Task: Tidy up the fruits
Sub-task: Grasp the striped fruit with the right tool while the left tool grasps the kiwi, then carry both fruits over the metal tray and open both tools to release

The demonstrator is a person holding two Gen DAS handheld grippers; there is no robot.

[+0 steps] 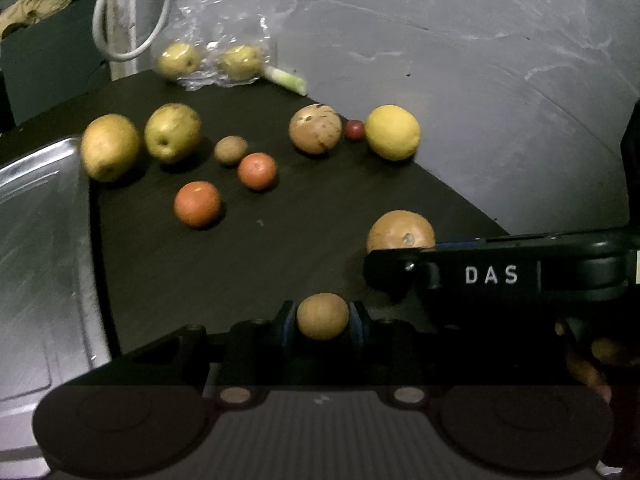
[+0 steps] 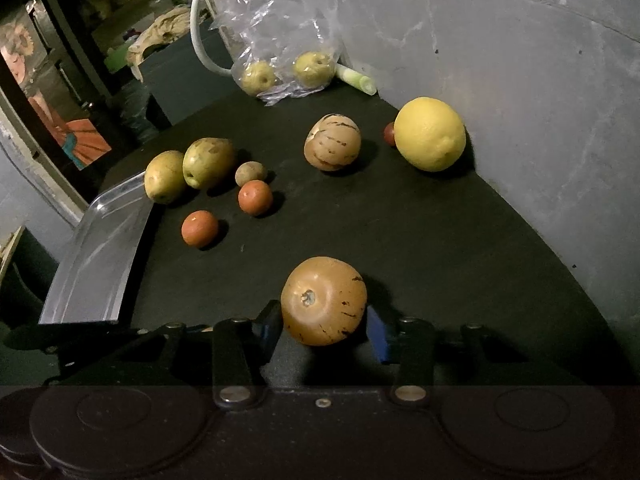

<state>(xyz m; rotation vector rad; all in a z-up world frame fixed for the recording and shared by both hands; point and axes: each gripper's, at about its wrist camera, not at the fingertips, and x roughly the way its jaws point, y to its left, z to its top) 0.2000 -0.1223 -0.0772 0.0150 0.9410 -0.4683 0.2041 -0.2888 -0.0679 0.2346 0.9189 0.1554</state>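
From the left wrist camera, my left gripper (image 1: 323, 317) has its jaws clenched on a small round tan-brown fruit (image 1: 322, 316), a blue pad pressing each side at its widest girth. It looks light and firm with a smooth, slightly slick skin, so I judge a hold across the middle is right and hard squeezing is needless. Over on the right, the right gripper (image 1: 384, 270) reaches in, with a larger tan fruit behind it. At the left edge of the dark desk (image 1: 248, 264) sits a shiny rectangular metal tray (image 1: 36, 216); what I see of it holds nothing. At the far edge a crumpled clear plastic bag (image 1: 212, 36) holds two yellow-green apples (image 1: 179, 60).

From the right wrist camera, my right gripper (image 2: 325, 326) brackets a large round tan fruit with dark flecks and a stem scar (image 2: 323, 300). The left pad sits against its side; I cannot tell whether the right pad touches, so I cannot say whether the jaws have closed on it. It rests on the desk just ahead of me. I expect it to be heavier, thin-skinned and easily bruised, prone to rolling; take it across the equator, gently. Beyond lie two small oranges (image 2: 255, 197), a striped tan fruit (image 2: 333, 142) and a big yellow citrus (image 2: 430, 134), all loose on the desk.
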